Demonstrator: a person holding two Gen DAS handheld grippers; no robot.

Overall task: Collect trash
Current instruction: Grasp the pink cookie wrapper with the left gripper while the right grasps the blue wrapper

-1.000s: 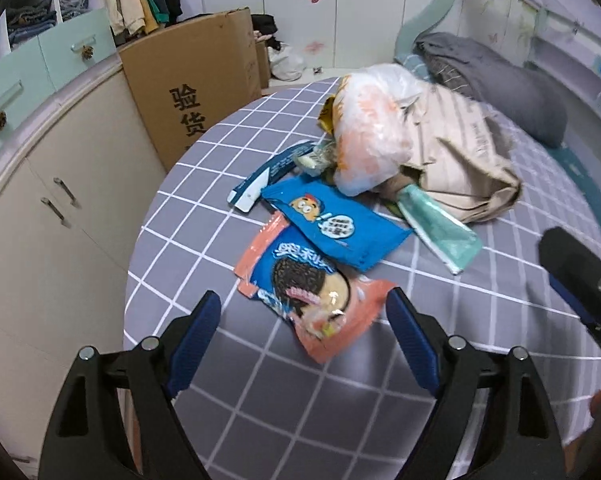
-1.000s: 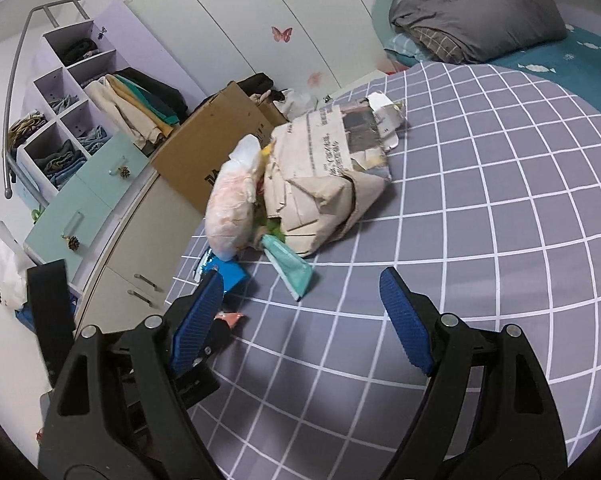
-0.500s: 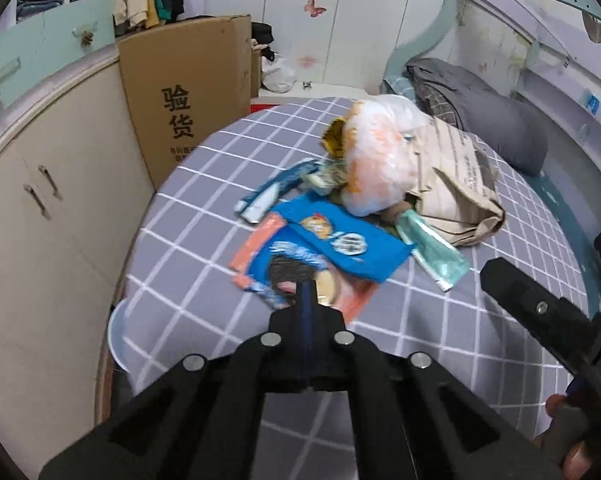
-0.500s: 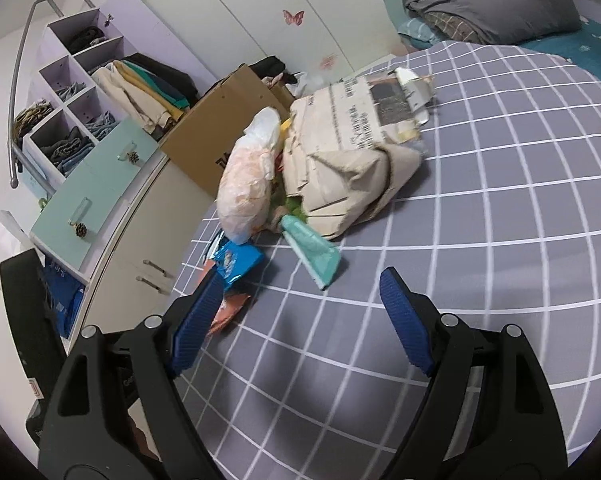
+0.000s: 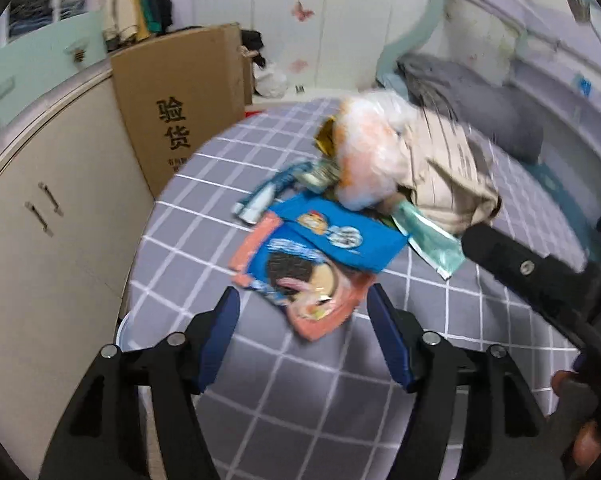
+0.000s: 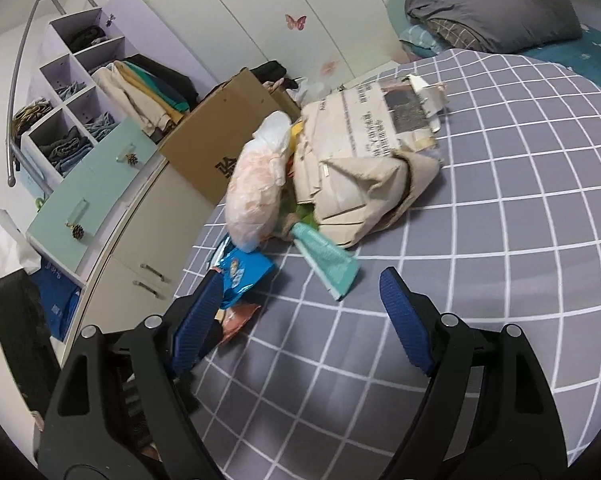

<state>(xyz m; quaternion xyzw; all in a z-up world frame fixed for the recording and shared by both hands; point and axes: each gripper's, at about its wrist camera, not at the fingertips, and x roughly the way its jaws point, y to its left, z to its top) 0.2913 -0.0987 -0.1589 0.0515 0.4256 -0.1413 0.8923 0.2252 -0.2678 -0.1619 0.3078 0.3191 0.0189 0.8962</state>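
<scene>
A pile of trash lies on the grey checked bedspread (image 5: 308,392). Nearest is an orange cookie wrapper (image 5: 300,280), then a blue snack bag (image 5: 340,236), a teal packet (image 5: 432,240), a white-orange plastic bag (image 5: 368,148) and a beige paper bag (image 5: 448,168). My left gripper (image 5: 302,320) is open and empty, its fingers either side of the cookie wrapper's near end, slightly above it. My right gripper (image 6: 300,308) is open and empty, just short of the teal packet (image 6: 328,264), with the blue snack bag (image 6: 244,272) by its left finger (image 6: 196,320). The right gripper also shows in the left wrist view at the right edge.
A cardboard box (image 5: 180,108) stands against cream cabinets (image 5: 48,216) left of the bed. A white bin rim (image 5: 120,328) shows below the bed edge. A grey quilt (image 6: 496,12) lies at the far end. Shelves with clothes (image 6: 72,120) are at the left.
My left gripper was shut half a second ago and is now open around the cookie wrapper's near end. My right gripper has moved closer to the trash pile, still open.
</scene>
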